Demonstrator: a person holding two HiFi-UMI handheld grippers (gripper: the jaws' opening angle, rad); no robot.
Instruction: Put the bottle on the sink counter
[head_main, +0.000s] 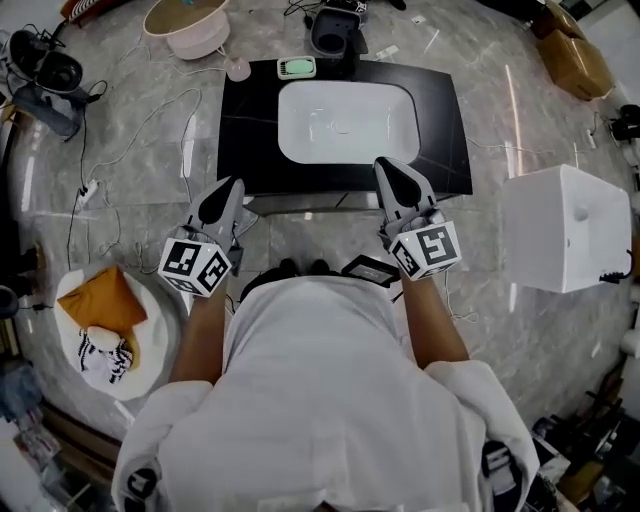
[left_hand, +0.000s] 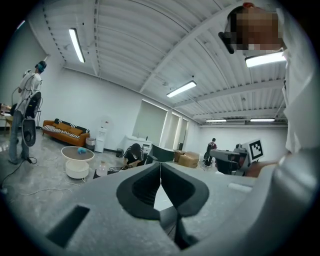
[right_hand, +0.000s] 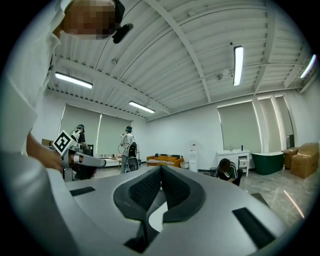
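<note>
Both shut, nothing held: left tongs (head_main: 236, 184), right tongs (head_main: 383, 166), at near edge of sink worktop (head_main: 245, 130). Bottle (head_main: 237, 68) on floor, far left. Best open left tongs wide, grip bottle's body upright.

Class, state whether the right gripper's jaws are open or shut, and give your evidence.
Shut. In its own view, the right gripper has its dark pads meeting along one line, with nothing between them.
</note>
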